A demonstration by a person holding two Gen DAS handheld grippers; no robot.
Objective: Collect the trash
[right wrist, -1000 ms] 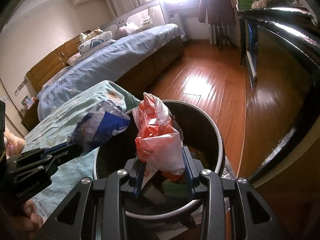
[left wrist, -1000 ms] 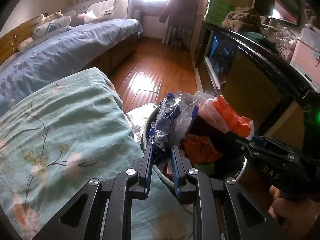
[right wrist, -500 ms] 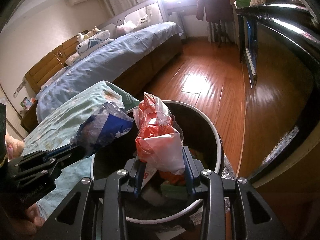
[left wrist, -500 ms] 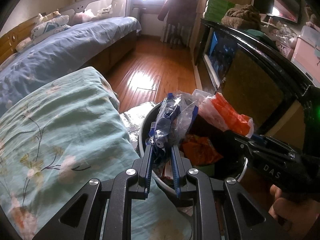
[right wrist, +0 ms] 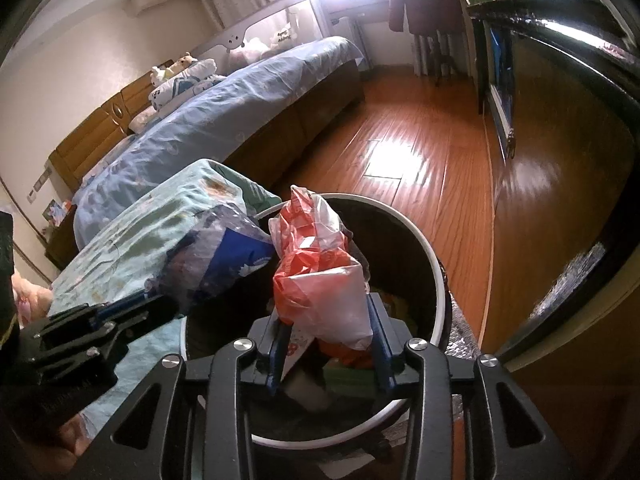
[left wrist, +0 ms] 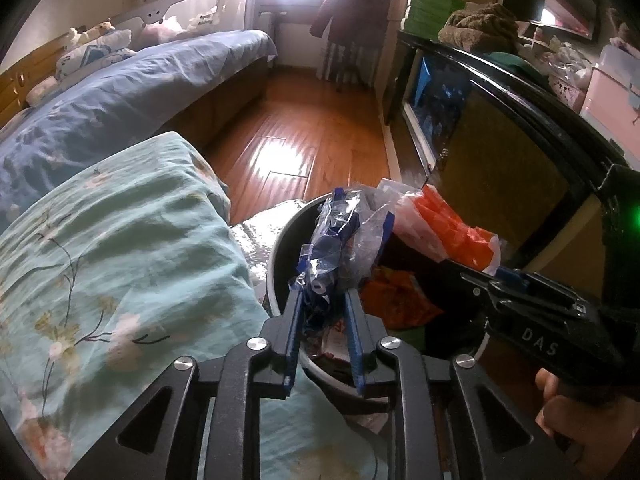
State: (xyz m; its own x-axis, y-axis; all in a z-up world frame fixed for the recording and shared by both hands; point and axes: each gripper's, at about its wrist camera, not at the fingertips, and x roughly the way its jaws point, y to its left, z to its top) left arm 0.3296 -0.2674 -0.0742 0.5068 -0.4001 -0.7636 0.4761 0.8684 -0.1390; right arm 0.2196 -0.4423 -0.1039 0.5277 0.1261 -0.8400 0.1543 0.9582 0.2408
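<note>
Left gripper (left wrist: 322, 316) clamped on crumpled blue-and-clear plastic wrapper (left wrist: 340, 240), held above near rim of round black white-rimmed trash bin (right wrist: 434, 264). Right gripper (right wrist: 328, 340) clamped on crumpled red-and-white plastic bag (right wrist: 320, 272), held over bin opening. Orange wrappers (left wrist: 396, 296) inside bin. Teal floral quilt (left wrist: 120, 260) just beside bin.

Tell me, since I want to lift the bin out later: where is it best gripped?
Grip the bin by its thin white rim on the far side, coming from above with one finger inside. The round wall is too wide for a claw, and both claws now hold bags over the near side.
</note>
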